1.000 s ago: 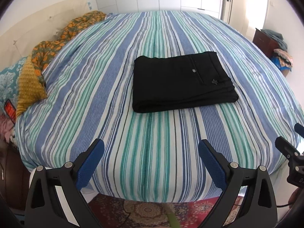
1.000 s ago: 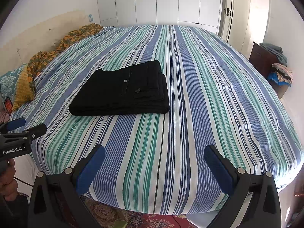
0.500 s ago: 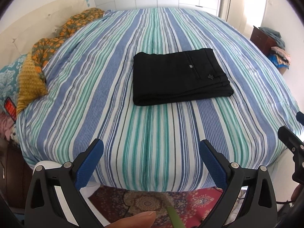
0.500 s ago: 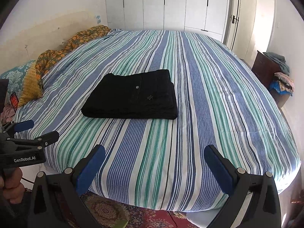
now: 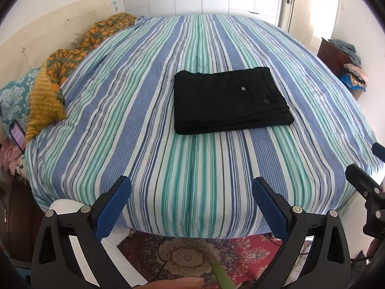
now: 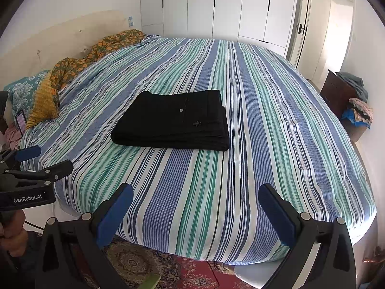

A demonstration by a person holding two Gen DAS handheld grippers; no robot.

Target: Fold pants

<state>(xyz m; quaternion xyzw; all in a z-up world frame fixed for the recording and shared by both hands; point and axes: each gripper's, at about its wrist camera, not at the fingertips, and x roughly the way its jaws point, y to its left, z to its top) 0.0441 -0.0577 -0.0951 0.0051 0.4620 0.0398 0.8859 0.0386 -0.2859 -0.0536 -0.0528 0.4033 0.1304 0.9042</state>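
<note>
The black pants (image 5: 229,101) lie folded into a neat rectangle in the middle of the striped bed (image 5: 149,144). They also show in the right wrist view (image 6: 175,120), with a button and small emblem on top. My left gripper (image 5: 191,192) is open and empty, held off the bed's near edge, well short of the pants. My right gripper (image 6: 195,201) is open and empty too, also back from the bed edge. The left gripper shows from the side at the left of the right wrist view (image 6: 36,161). The right gripper shows at the right of the left wrist view (image 5: 365,168).
Orange patterned bedding (image 5: 72,55) and a teal pillow (image 5: 14,96) lie along the headboard at left, with a phone (image 5: 18,136) beside them. A dark cabinet with clothes (image 6: 346,101) stands at right. A red patterned rug (image 5: 187,255) lies below the bed edge. White wardrobes (image 6: 216,7) line the far wall.
Both grippers have drawn back and up from the bed, so more rug and wall show. The pants have not moved. Both stay open.
</note>
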